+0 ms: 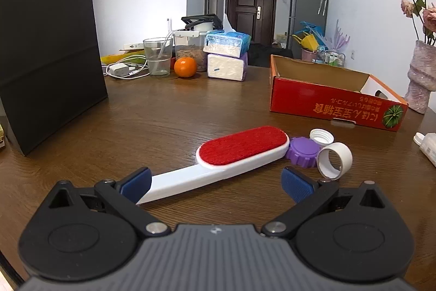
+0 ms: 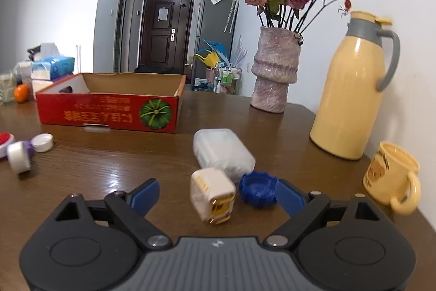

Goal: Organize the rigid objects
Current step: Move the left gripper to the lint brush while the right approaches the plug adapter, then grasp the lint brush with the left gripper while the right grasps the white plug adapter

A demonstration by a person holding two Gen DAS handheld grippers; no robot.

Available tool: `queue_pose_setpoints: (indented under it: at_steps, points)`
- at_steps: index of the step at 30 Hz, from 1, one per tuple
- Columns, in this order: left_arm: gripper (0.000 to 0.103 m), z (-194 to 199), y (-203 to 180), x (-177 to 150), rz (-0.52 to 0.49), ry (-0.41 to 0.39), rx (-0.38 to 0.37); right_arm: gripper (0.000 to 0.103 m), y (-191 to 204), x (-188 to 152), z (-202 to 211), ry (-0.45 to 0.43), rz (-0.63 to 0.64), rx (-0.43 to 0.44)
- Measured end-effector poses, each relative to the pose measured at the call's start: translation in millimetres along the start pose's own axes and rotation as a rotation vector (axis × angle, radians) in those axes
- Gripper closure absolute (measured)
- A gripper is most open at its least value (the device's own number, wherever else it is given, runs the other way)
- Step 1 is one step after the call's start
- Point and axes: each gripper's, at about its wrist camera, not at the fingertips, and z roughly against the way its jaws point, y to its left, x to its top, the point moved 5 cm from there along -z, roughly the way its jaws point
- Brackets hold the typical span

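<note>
A white lint brush [image 1: 231, 157] with a red pad lies on the wooden table, its handle end between the fingers of my open left gripper [image 1: 216, 186]. Beside its head sit a purple cap [image 1: 303, 152], a white cap [image 1: 322, 137] and a white ring [image 1: 334, 160]. In the right wrist view my right gripper [image 2: 218, 195] stands open around a small white and gold box [image 2: 212, 197]; the pads do not touch it. A blue cap [image 2: 257, 188] lies against the right finger, with a translucent white container [image 2: 223, 150] behind. The red cardboard box [image 2: 109, 111] is open and looks empty.
A black paper bag [image 1: 49, 51] stands at the left. At the back are a glass, an orange [image 1: 185, 66] and tissue packs [image 1: 227, 56]. A vase of dried roses [image 2: 275, 70], a yellow thermos [image 2: 351, 89] and a yellow mug [image 2: 392, 176] line the right side.
</note>
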Motion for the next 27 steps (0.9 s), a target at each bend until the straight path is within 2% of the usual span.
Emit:
queue_pose_setpoints:
  at_steps: [4, 7, 10, 12, 13, 15, 22, 27]
  points:
    - [0.0, -3.4, 1.4, -0.8, -0.002, 0.008, 0.012, 0.019, -3.5, 7.2, -20.0, 0.006, 0.016, 0.007]
    - [0.0, -4.3, 2.6, -0.4, 0.0, 0.007, 0.017, 0.029, -2.8, 6.4, -36.2, 0.039, 0.028, 0.019]
    - [0.0, -6.0, 3.6, 0.3, -0.001, 0.008, 0.027, 0.041, -2.2, 1.9, -46.4, 0.069, 0.003, 0.057]
    - [0.0, -8.1, 4.4, 1.1, 0.002, 0.012, 0.033, 0.06, -2.1, -1.6, -50.7, 0.084, -0.02, 0.078]
    - [0.0, -9.0, 4.3, 1.3, 0.003, 0.012, 0.035, 0.062, -2.1, -3.0, -52.4, 0.089, -0.031, 0.088]
    - [0.0, -11.1, 3.7, 1.1, 0.002, 0.015, 0.037, 0.072, -1.8, -5.7, -54.0, 0.093, -0.047, 0.101]
    - [0.0, -18.8, 5.3, 2.1, -0.019, 0.019, 0.038, 0.072, -1.8, -7.1, -53.3, 0.086, -0.082, 0.097]
    - [0.0, -28.4, 11.4, 6.6, -0.054, 0.018, 0.036, 0.072, -5.5, -4.6, -44.4, 0.034, -0.131, 0.075]
